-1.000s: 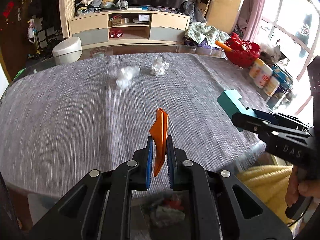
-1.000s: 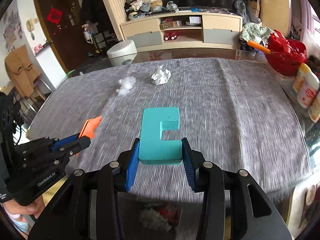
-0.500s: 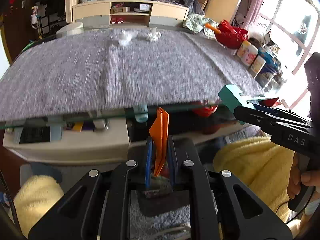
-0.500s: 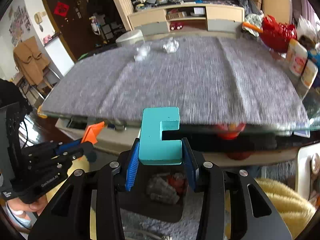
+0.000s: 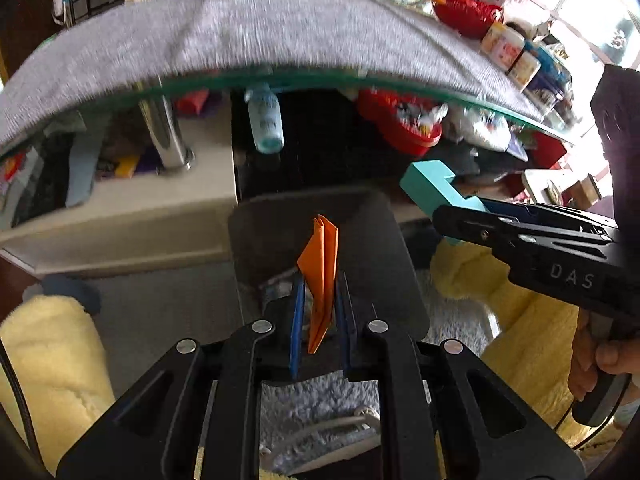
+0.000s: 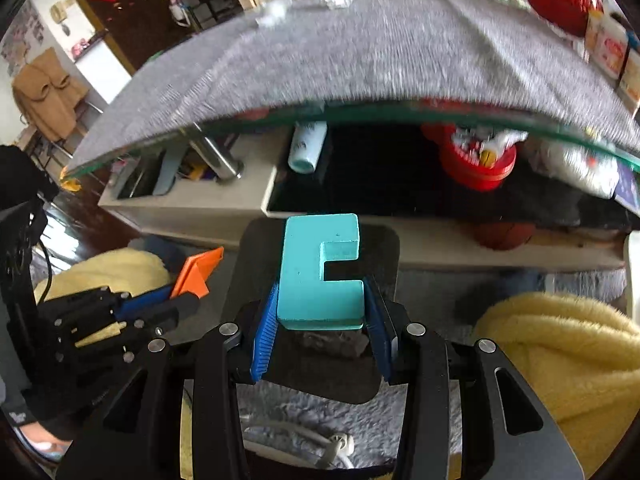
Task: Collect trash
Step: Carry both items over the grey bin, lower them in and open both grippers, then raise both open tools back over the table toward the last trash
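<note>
My left gripper is shut on a folded orange paper and holds it over a black trash bin on the floor. My right gripper is shut on a teal C-shaped block, also over the black bin. Crumpled trash lies inside the bin. The teal block and right gripper show at the right of the left wrist view. The orange paper shows at the left of the right wrist view. Two crumpled clear wrappers lie far back on the table.
The glass table with grey cloth is above and ahead, its edge overhead. Under it are a chrome leg, a bottle and a red bowl. Yellow fleece-covered legs flank the bin.
Both grippers have dropped from table height to below the table edge and now sit over the black bin, each still holding its item.
</note>
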`<state>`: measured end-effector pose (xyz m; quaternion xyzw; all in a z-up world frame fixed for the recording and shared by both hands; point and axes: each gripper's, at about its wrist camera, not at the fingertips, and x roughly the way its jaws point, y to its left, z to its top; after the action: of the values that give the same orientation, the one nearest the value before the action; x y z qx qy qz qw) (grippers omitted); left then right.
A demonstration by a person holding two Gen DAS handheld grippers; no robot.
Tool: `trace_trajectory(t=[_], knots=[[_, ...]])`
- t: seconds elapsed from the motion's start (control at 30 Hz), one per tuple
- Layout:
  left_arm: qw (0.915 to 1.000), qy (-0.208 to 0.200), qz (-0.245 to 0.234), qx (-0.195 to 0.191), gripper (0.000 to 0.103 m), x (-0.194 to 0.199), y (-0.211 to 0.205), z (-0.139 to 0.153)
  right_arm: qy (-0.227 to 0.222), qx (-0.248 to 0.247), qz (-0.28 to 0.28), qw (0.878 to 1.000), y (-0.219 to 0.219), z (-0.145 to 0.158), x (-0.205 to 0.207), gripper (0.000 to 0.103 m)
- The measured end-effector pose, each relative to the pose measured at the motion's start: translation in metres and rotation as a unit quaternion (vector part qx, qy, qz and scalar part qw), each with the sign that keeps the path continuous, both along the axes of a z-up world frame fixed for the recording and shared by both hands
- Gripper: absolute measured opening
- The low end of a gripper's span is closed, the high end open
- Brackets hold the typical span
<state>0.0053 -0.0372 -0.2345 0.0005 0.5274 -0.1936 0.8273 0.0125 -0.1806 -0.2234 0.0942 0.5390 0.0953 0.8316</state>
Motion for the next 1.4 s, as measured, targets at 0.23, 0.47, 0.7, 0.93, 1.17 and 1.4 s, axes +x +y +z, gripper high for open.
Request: trace_trajectory(t=[0.23, 0.47, 0.7, 0.93, 1.17, 1.4], knots=[[0.9987, 0.051, -0.003, -0.006, 0.016, 0.008, -0.005, -0.030, 0.035, -0.010, -0.008, 0.999, 0.000, -0.030, 0.009, 0.042], [0.9981, 0.062, -0.001, -0.006, 0.021, 0.015, -0.007, -0.037, 0.039, -0.003, -0.010, 0.999, 0.002, -0.033, 0.022, 0.043], [0.9984, 0.055, 0.011, 0.005, 0.057, 0.020, -0.003, -0.034, 0.028, -0.009, -0.027, 0.999, -0.006, -0.024, 0.028, 0.060], [0.9989, 0.032, 0.021, 0.026, 0.078, 0.025, 0.005, -0.019, 0.016, -0.011, -0.048, 0.999, -0.022, -0.010, 0.029, 0.089], [0.9989, 0.002, 0.033, 0.034, 0.090, 0.037, 0.020, 0.010, -0.003, 0.002, -0.077, 0.997, -0.043, 0.011, 0.033, 0.096], [0.9976, -0.039, 0.054, 0.019, 0.093, 0.057, 0.035, 0.047, -0.053, 0.002, -0.085, 0.995, -0.053, 0.053, 0.049, 0.099]])
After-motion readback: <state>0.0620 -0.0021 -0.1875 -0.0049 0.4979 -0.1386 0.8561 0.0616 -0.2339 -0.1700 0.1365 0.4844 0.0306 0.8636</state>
